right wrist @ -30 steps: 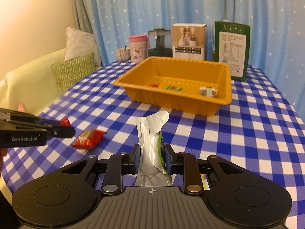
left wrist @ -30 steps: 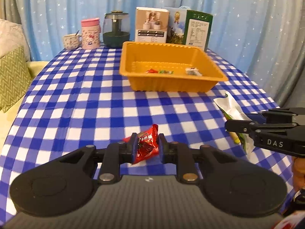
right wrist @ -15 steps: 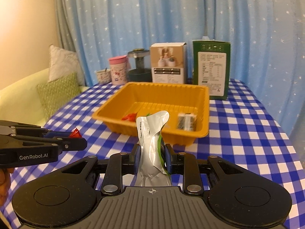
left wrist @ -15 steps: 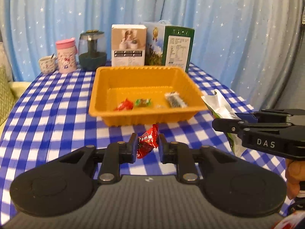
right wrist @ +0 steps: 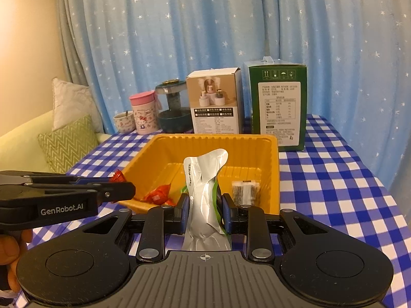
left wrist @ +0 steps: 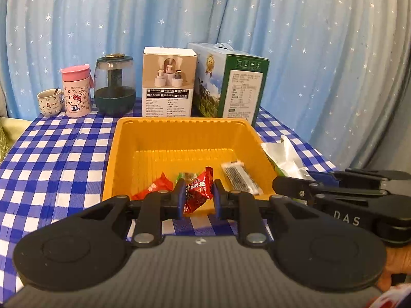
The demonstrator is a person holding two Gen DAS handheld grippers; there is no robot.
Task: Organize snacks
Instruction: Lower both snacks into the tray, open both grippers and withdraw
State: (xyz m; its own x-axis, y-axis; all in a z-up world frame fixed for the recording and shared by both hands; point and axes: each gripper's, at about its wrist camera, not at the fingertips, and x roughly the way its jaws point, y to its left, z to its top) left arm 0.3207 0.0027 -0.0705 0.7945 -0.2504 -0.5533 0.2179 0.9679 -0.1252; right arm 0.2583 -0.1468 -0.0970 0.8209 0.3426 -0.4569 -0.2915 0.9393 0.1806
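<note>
Red candy packet (left wrist: 197, 192) pinched between the left gripper (left wrist: 197, 198) jaws, held just at the near rim of the orange tray (left wrist: 179, 131), carried there for dropping in. Silver pouch (right wrist: 205, 192) with green edge clamped upright in the right gripper (right wrist: 204, 206), likewise at the tray's near wall. Both look staged for release. Tray already holds a red wrapped candy (right wrist: 156, 193), a green-wrapped one (left wrist: 183, 175) and a dark striped packet (right wrist: 244, 190); middle and far floor bare, plenty of room. Grippers side by side, close, so a bump is possible. Boxes (right wrist: 214, 102) and cups (left wrist: 75, 91) stand behind the tray, well clear. Checked tablecloth (right wrist: 334, 179) open to the right.
</note>
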